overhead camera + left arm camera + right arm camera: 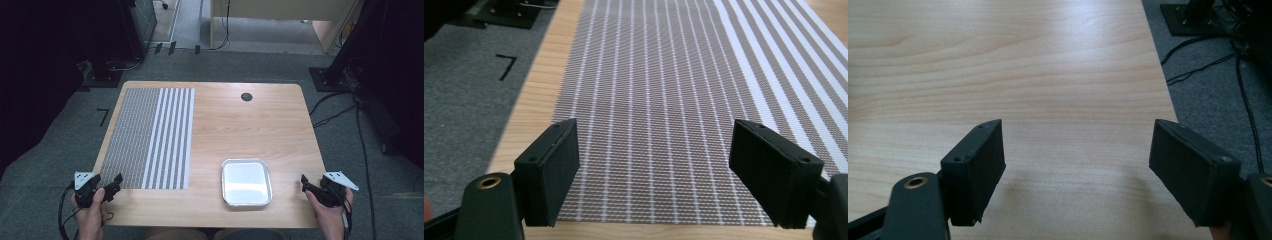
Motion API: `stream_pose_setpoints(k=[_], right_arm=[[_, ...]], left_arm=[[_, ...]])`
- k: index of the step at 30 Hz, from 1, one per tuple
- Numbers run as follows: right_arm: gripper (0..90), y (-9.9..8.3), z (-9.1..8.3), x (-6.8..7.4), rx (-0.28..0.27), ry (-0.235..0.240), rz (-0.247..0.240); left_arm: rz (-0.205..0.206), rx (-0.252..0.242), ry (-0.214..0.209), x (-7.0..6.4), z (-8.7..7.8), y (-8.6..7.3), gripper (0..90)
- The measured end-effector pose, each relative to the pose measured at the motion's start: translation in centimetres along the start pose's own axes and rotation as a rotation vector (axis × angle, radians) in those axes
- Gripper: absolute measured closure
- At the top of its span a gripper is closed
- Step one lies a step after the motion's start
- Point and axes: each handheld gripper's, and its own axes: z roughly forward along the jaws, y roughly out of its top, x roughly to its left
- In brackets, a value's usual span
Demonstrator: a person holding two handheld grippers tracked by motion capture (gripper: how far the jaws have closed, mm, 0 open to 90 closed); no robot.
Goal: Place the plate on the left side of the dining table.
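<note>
A woven placemat (pixel 150 135), brown with white stripes, lies flat on the left half of the wooden table (pixel 240 125). An empty silver foil tray (pixel 246 161) sits near the front edge, right of centre. My left gripper (pixel 107 182) is held at the front left corner, open, with nothing between its jaws. In the left gripper view the left gripper (pixel 654 165) hovers just above the placemat's (pixel 659 75) near edge. My right gripper (pixel 315 184) is open at the front right corner, right of the tray. The right gripper (pixel 1078 165) faces bare wood (pixel 1023 60).
A black round grommet (pixel 246 97) sits in the tabletop at the back. Cables (pixel 365 145) run over the grey carpet to the right of the table. A black tape mark (pixel 102 116) is on the floor at the left. Dark stands flank the table.
</note>
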Motion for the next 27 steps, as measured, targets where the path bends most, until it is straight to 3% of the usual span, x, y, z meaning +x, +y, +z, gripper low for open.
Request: stream_pose_setpoints(k=[15,27], right_arm=[[27.8,0.6,-1.0,0.9,-0.079,0.029,0.085],[27.6,0.8,-1.0,2.7,-0.09,0.041,0.068]], left_arm=[[0.008,0.034,-0.026,-2.8,1.0,0.1,17.7],[0.036,0.04,-0.047,-4.8,1.4,0.0,17.7]])
